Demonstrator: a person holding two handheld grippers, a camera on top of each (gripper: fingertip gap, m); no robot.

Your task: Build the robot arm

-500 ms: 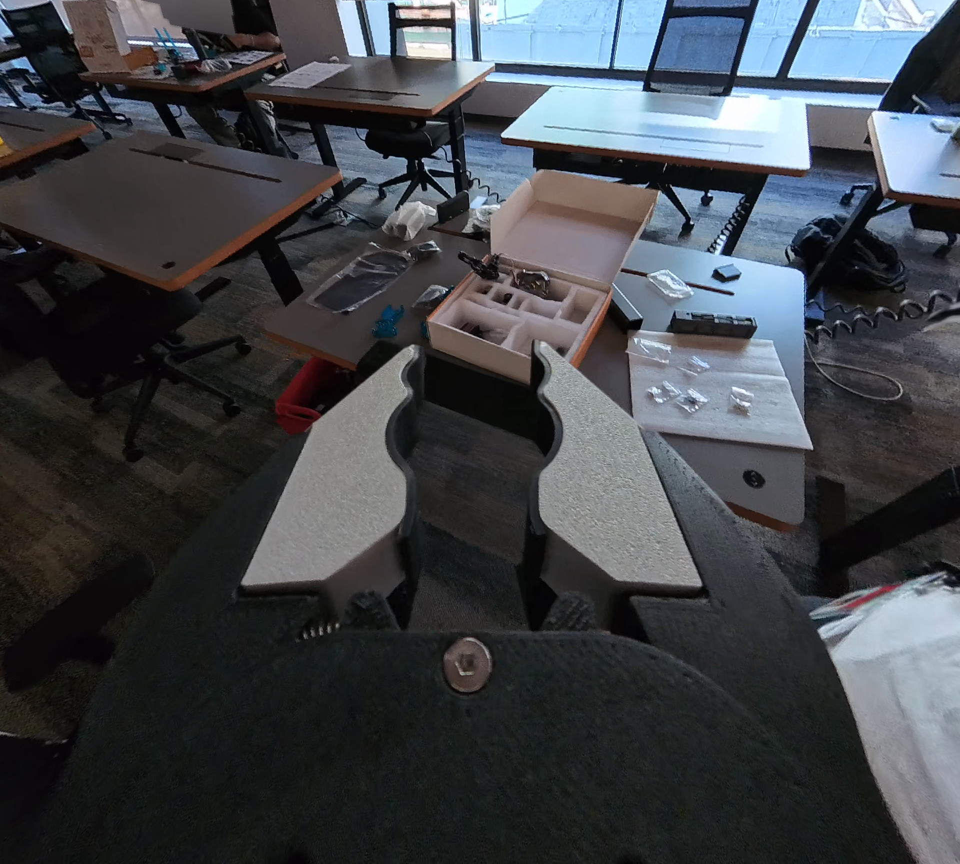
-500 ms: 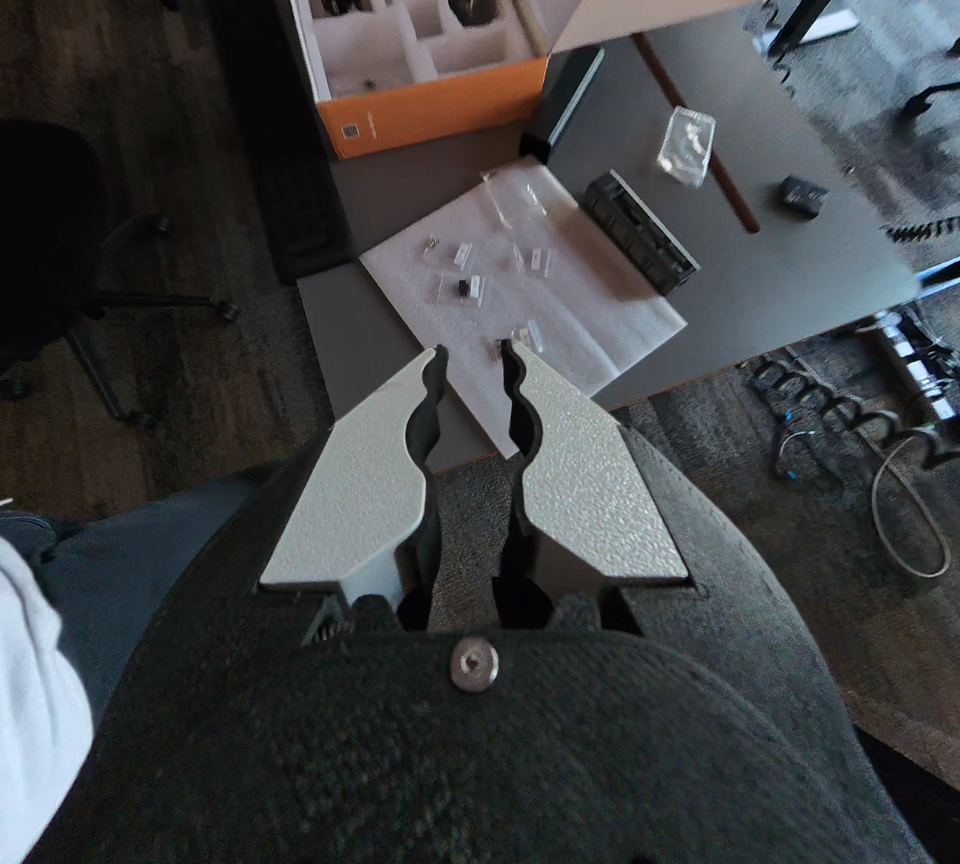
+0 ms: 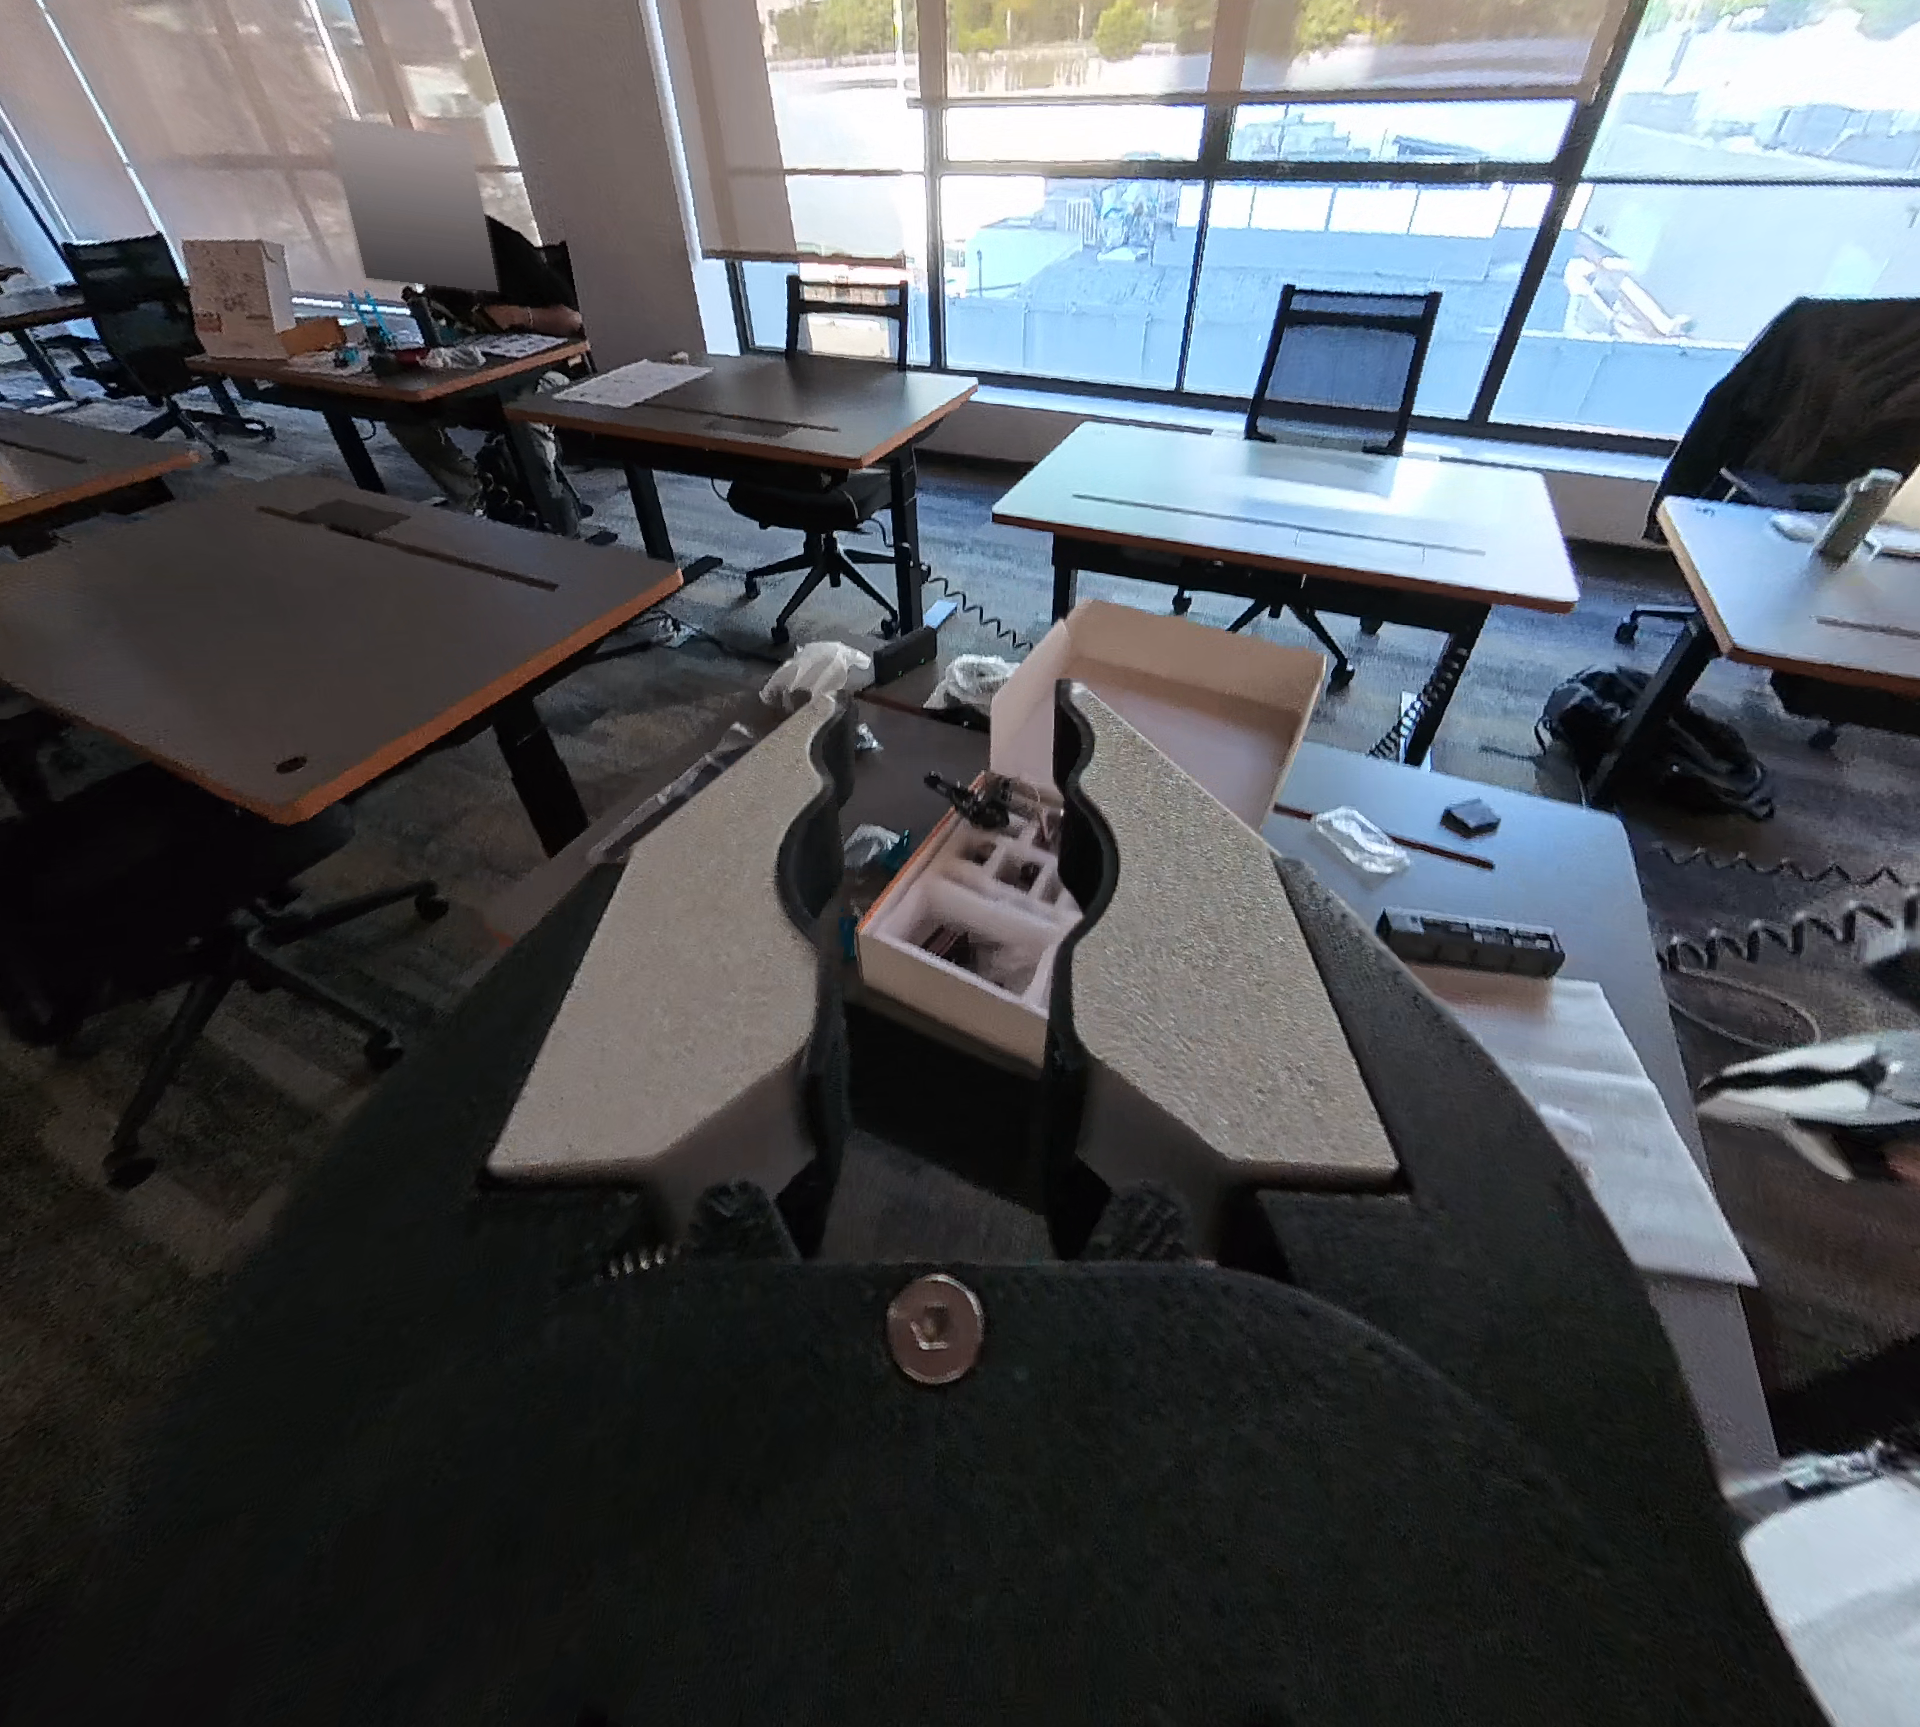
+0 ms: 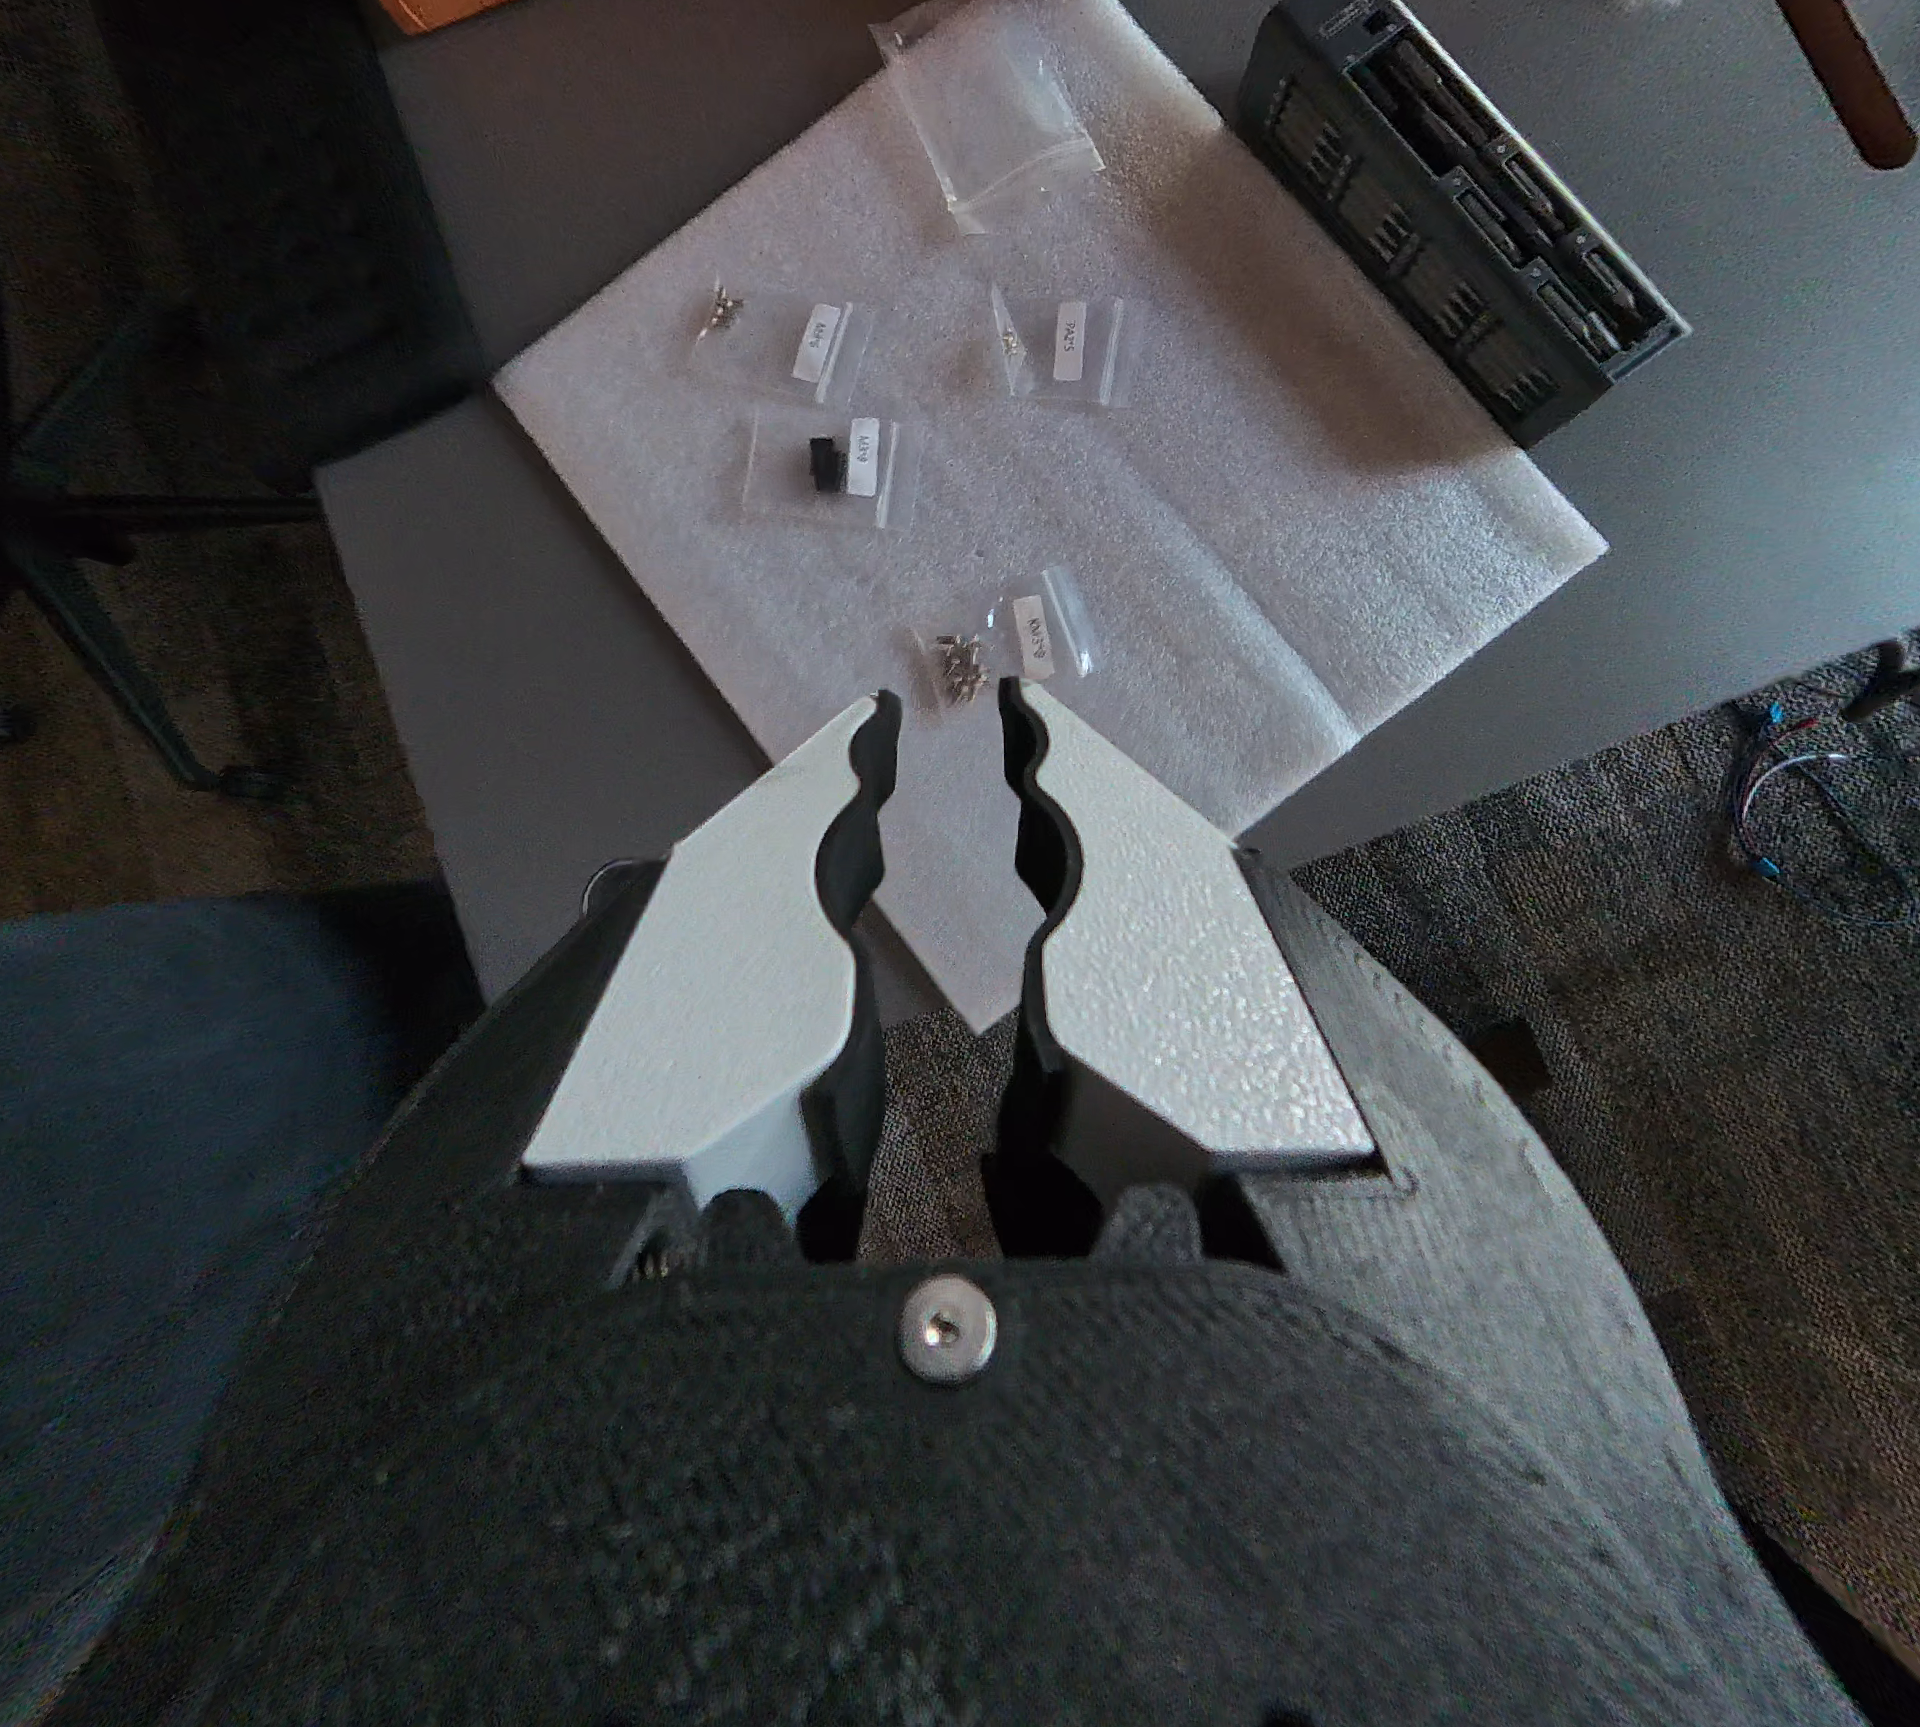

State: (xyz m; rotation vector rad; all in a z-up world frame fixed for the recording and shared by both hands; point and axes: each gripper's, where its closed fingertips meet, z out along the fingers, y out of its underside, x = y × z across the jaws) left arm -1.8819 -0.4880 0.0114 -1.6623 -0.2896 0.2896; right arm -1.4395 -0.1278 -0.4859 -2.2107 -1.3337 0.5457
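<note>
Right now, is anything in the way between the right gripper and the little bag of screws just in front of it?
Nothing visible. The right gripper hangs open just short of the screw bag, with only bare white foam sheet between them.

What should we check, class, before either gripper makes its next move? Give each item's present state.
1. Right gripper open and empty: ok.
2. Left gripper open and empty: ok.
3. Bag of small screws just ahead of the right fingertips, unobstructed: ok.
4. Foam sheet lies flat on the grey table: ok.
5. Open box ahead of the left gripper, lid up: ok.
6. Whether the screw bag is sealed: cannot tell.
</note>
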